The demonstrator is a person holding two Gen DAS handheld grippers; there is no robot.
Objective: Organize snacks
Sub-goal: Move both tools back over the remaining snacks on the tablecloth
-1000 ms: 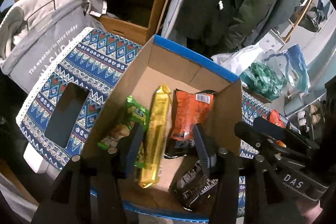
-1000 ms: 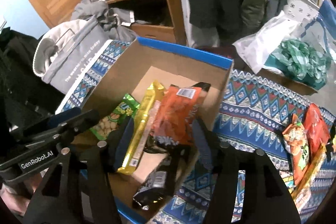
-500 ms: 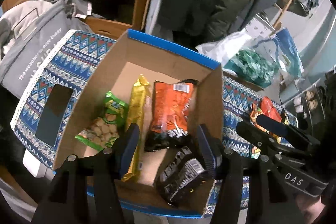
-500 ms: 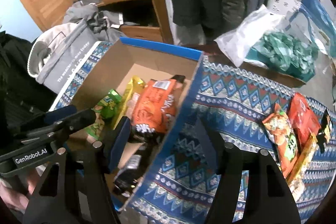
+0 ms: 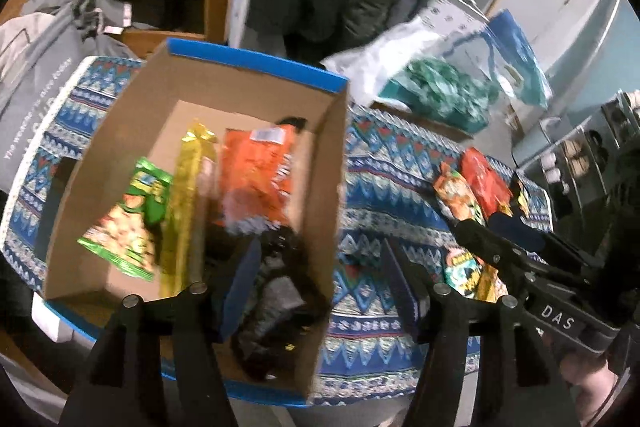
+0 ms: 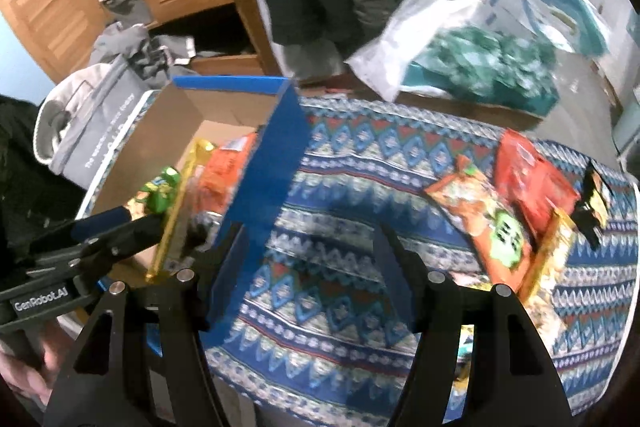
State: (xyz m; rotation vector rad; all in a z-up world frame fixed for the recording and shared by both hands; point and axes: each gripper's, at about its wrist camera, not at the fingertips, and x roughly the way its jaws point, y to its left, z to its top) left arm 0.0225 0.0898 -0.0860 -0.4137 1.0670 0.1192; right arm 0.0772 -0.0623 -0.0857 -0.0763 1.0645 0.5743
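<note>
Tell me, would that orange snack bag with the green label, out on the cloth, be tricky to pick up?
Probably a bit. The orange bag looks glossy, so it may slip. It seems puffy and light, likely crumpling when squeezed. It overlaps the red bag, which might shift with it.

I see dim, cool indoor light, heavy motion blur in both views, and fisheye bending with black corners

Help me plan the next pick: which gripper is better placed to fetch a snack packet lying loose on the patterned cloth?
Probably the right gripper: empty, it hangs over the patterned cloth beside the loose packets. The left gripper, jaws opening on nothing, straddles the cardboard box wall, farther away.
</note>
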